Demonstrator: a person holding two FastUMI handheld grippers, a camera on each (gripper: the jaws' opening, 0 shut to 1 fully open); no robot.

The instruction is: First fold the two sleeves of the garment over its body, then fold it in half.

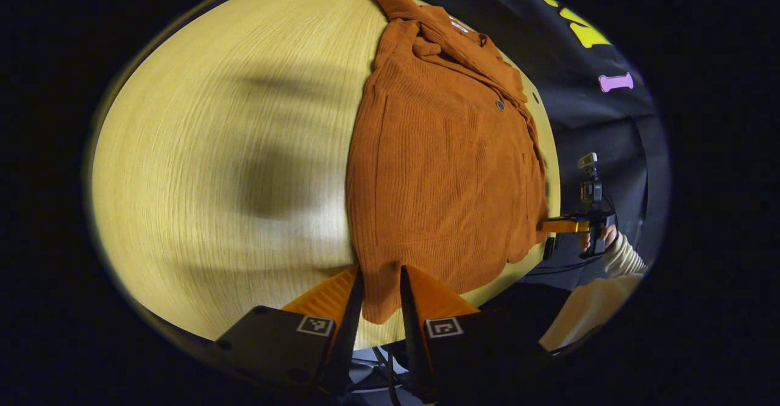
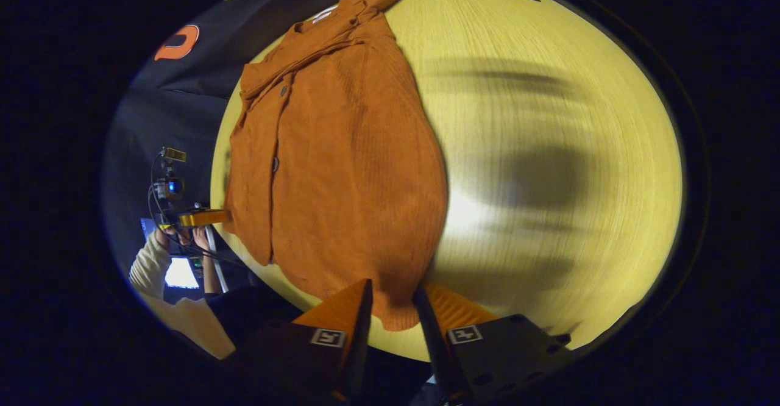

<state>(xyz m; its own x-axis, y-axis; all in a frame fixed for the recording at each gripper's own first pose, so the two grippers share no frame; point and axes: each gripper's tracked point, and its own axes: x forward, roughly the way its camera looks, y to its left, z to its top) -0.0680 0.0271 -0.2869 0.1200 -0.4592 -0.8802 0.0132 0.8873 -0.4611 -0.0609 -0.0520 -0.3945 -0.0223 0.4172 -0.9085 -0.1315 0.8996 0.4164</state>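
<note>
The orange corduroy garment (image 1: 445, 168) lies flat on the pale wood-grain surface (image 1: 231, 150), buttoned front up, its collar (image 1: 439, 28) at the end away from both cameras and its hem at the near edge of the surface. In the left gripper view the garment covers the right part of the surface; in the right gripper view the same garment (image 2: 341, 168) covers the left part, with bare wood (image 2: 548, 150) beyond it. Both sleeves look already folded in, since none spreads out past the body, though the fisheye warp and the cloth's folds near the collar make that hard to confirm.

The left hand-held gripper (image 1: 379, 290) sits at the hem corner of the garment, its two fingers slightly apart with a lobe of hem cloth between them; it appears to pinch that cloth. The right hand-held gripper (image 2: 390, 302) sits at the other hem corner (image 2: 393, 314), fingers likewise close on either side of the cloth hanging over the near edge.

Beside the garment's far side, the left gripper view also catches the right hand-held gripper farther off, with a hand (image 1: 600, 238) and a pale ribbed sleeve (image 1: 624, 259) behind it.
</note>
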